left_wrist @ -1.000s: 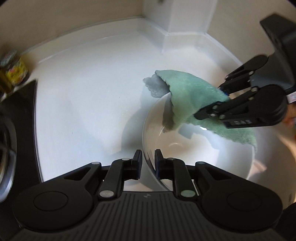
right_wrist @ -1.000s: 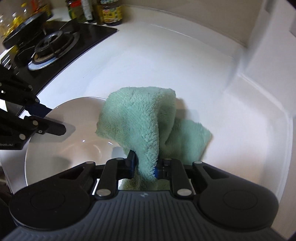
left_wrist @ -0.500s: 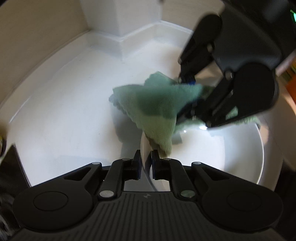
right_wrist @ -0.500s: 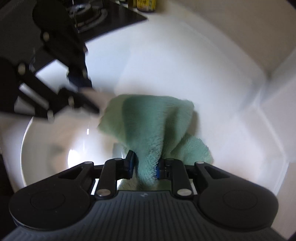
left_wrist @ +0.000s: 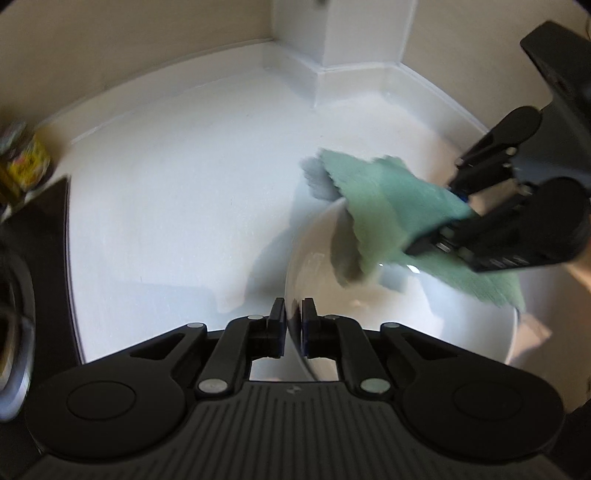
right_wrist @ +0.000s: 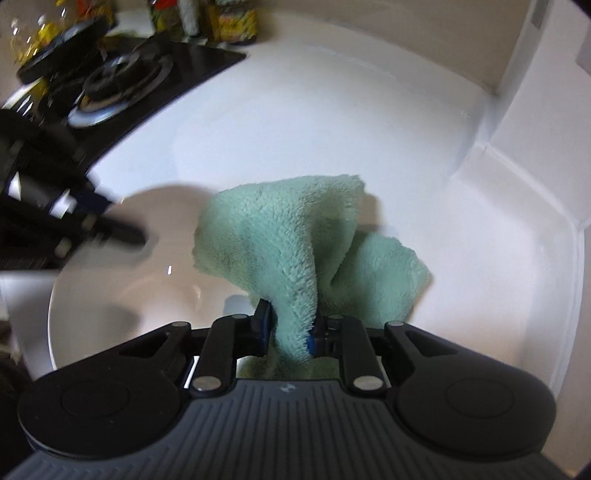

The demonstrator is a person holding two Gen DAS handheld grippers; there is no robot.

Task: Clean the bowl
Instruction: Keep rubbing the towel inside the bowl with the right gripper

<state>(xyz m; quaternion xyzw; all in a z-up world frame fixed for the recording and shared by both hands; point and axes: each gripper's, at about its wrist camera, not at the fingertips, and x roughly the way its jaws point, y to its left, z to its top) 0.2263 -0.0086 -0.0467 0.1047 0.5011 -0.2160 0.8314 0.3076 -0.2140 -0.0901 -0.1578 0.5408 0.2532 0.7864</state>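
While the white bowl [left_wrist: 402, 310] sits on the white countertop [left_wrist: 166, 192], its near rim is pinched between the two fingers of the left gripper [left_wrist: 293, 323], which is held low and level and reaches in from the stove side. The right gripper [right_wrist: 290, 332] is held above the bowl's far side, angled downward, and its fingers are clamped on a fold of the green cloth [right_wrist: 295, 251]. In the left wrist view the right gripper [left_wrist: 452, 218] is seen entering from the right, with the cloth [left_wrist: 391, 210] trailing from it across the bowl's rim and into the hollow. One bowl, one cloth and two grippers are counted. The bowl is upright with its opening facing up. The cloth's long axis is laid from the gripper toward the back wall. A gas stove [right_wrist: 110, 81] and several jars [right_wrist: 232, 22] are seen at the left, blurred.
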